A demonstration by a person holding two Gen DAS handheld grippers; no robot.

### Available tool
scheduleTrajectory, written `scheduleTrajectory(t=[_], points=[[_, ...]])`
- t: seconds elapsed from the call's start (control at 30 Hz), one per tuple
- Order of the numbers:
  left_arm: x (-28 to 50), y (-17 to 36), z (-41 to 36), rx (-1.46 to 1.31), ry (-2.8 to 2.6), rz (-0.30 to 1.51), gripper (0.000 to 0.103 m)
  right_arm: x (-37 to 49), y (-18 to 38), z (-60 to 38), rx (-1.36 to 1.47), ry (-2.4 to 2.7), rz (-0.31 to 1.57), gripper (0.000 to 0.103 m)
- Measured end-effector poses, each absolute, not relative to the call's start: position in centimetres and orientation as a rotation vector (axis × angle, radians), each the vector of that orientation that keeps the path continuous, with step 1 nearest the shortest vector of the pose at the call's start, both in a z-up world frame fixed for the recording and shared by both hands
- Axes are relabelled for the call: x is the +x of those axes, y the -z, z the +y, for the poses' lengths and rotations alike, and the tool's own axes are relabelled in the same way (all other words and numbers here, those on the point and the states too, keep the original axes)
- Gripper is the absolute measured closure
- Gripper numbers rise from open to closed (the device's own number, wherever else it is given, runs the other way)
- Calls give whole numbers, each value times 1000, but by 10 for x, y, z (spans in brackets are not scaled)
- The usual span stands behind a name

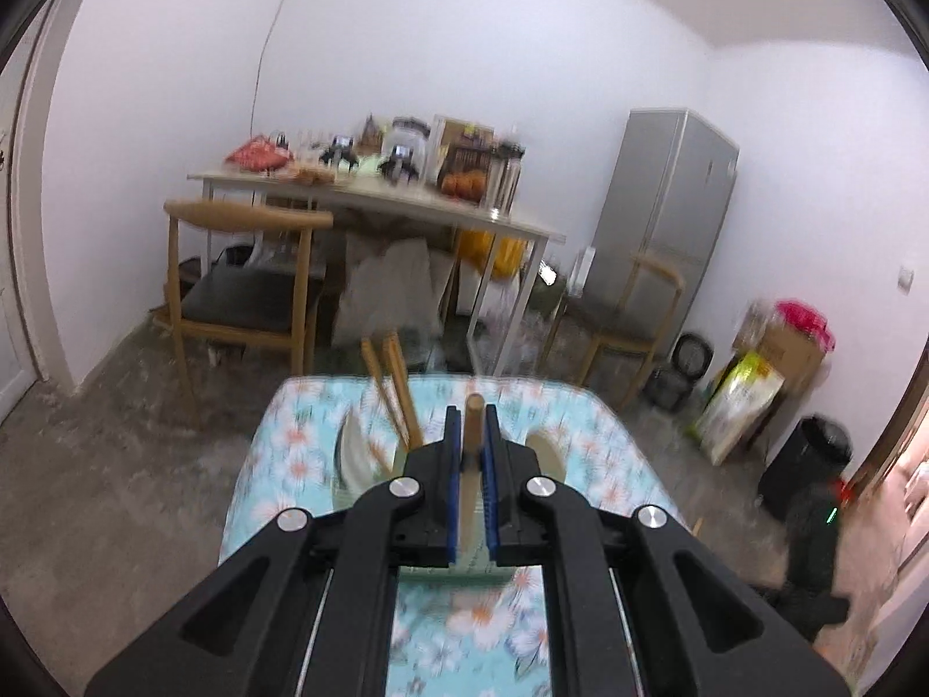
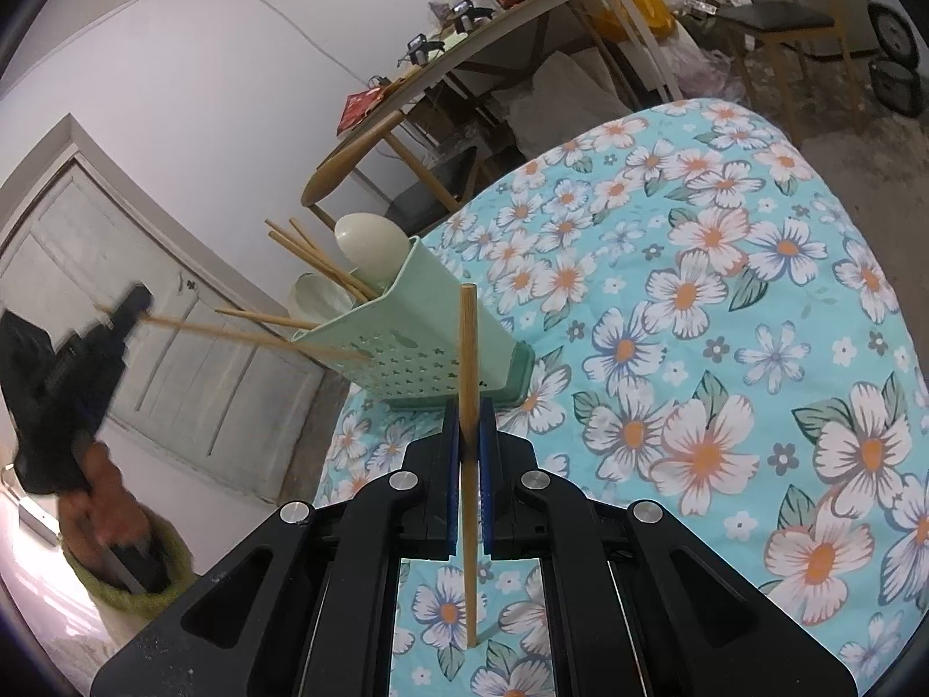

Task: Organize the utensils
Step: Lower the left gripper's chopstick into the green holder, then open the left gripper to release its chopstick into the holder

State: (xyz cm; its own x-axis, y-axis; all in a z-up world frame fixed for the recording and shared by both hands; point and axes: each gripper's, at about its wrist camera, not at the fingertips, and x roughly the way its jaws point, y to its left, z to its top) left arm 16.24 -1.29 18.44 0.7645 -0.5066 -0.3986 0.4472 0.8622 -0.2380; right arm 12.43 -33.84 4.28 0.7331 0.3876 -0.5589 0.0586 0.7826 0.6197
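White walls closed in a room with a bare grey floor, and a worktop (image 2: 755, 267) under a turquoise flowered cloth filled the near ground. In the right wrist view a panelled door (image 2: 145, 302) stood at far left. In front of it, blurred, a hand (image 2: 98, 499) in a green sleeve gripped the left tongs (image 2: 136, 305), which were clamped on one chopstick (image 2: 244, 337); that stick ran rightward to end close to the front wall of the holder. Right of it a mint-green holder (image 2: 400, 337) with a perforated wall stood on the cloth near the worktop's left edge. It held several chopsticks (image 2: 313, 261) leaning out to the left, two pale spoons (image 2: 371, 244) and a wooden spoon (image 2: 348, 157) rising highest. Just right and nearer, the right tongs (image 2: 469, 406) were closed on another chopstick (image 2: 468, 348), held about upright, its top in front of the holder and its lower end hanging below the pads over the cloth.

In the left wrist view a wooden chair (image 1: 244, 267) stood at left, a cluttered white table (image 1: 377, 197) behind it, and the left tongs (image 1: 471, 415) pinched the stick end-on at centre above the holder. A grey fridge (image 1: 668, 197) stood at far right, with a black bin (image 1: 807, 464) nearer.
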Motion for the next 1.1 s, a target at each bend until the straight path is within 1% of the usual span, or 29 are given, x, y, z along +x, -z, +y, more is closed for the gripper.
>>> scheduleTrajectory(t=[0.1, 0.23, 0.6, 0.73, 0.83, 1.0, 1.1], points=[[174, -207, -8, -176, 541, 431, 97, 124, -42, -341, 665, -190, 738, 99], [187, -224, -8, -202, 538, 382, 97, 123, -42, -343, 669, -184, 740, 99], [231, -236, -18, -219, 508, 321, 97, 127, -38, -348, 679, -178, 749, 99], [248, -222, -26, -205, 493, 336, 97, 128, -36, -350, 684, -179, 751, 99], [256, -199, -32, -193, 479, 351, 97, 130, -32, -351, 689, -179, 757, 99], [272, -158, -31, -219, 463, 451, 97, 131, -31, -350, 687, -183, 766, 99], [275, -144, -27, -247, 482, 504, 97, 132, -33, -349, 681, -184, 764, 99]])
